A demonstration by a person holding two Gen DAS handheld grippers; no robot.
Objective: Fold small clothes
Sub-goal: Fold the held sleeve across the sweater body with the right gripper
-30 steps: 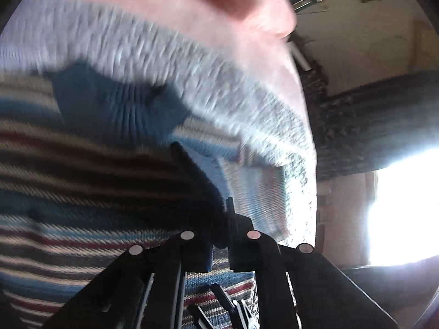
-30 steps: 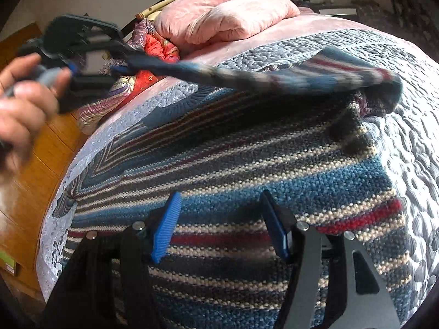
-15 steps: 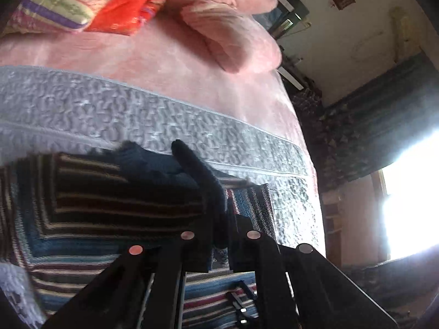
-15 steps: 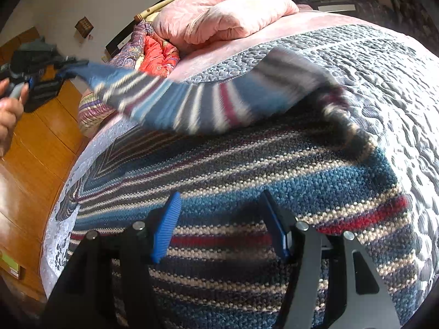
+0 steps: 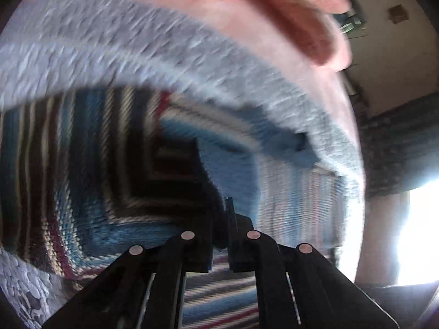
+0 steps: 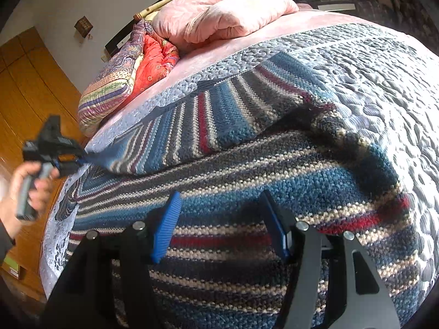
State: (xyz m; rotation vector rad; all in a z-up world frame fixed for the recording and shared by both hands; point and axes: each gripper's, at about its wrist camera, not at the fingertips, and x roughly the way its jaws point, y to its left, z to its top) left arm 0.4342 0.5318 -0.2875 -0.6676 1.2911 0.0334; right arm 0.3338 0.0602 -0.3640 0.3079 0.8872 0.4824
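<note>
A grey-blue quilted bedspread [image 6: 384, 87] covers the bed over a pink sheet [image 6: 208, 54]. At the head lie two pink pillows [image 6: 219, 13] beside a folded red-and-purple patterned quilt [image 6: 131, 79] — wooden wardrobe doors [image 6: 30, 82] stand beyond, and a small dark box [image 6: 83, 26] hangs on the wall.

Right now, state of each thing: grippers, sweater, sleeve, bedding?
Left gripper: shut on the sleeve cuff.
Right gripper: open, above the sweater body, holding nothing.
Sweater: spread flat on the quilt.
Sleeve: pulled across the body towards the left.
Quilt: spread out under the sweater.
Pink duvet: folded at the bed head.
</note>
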